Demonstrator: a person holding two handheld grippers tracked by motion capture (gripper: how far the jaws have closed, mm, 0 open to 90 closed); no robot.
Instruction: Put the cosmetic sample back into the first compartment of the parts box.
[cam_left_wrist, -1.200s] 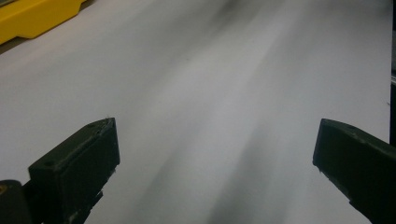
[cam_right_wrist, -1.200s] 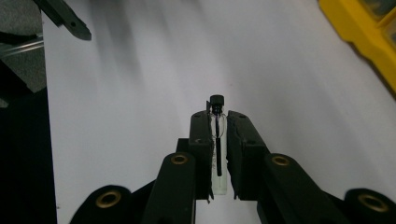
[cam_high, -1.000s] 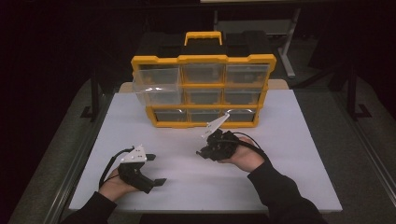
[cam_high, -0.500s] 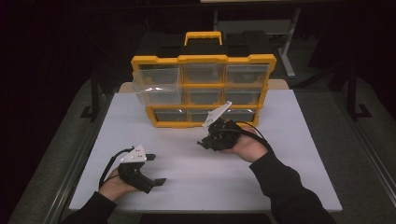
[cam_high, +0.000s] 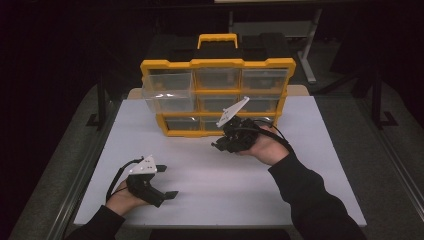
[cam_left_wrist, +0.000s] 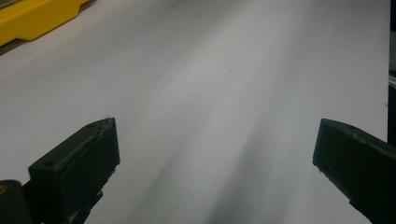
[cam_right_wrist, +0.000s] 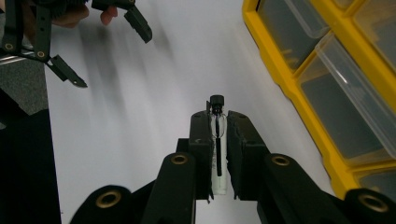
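Note:
My right gripper (cam_right_wrist: 217, 122) is shut on a small clear glass vial (cam_right_wrist: 218, 140) with a black cap, held lengthwise between its two black jaws. In the high view that right gripper (cam_high: 220, 146) hangs above the white table (cam_high: 310, 165), just in front of the yellow organizer (cam_high: 217, 95) with clear drawers. The organizer's top-left drawer (cam_high: 167, 92) is pulled out. My left gripper (cam_high: 167, 196) rests near the table's front left, open, with nothing between its jaws. The left gripper view has bare table between the wide-apart fingertips (cam_left_wrist: 79, 161).
The organizer has a yellow and black carry handle (cam_high: 217, 41) on top and stands at the table's far middle. A metal frame (cam_high: 102, 100) runs along the table's left side. The organizer's yellow edge (cam_right_wrist: 289, 88) lies close on the right in the right gripper view.
My right gripper has risen and moved toward the organizer with the vial in its jaws. The left gripper has stayed where it was.

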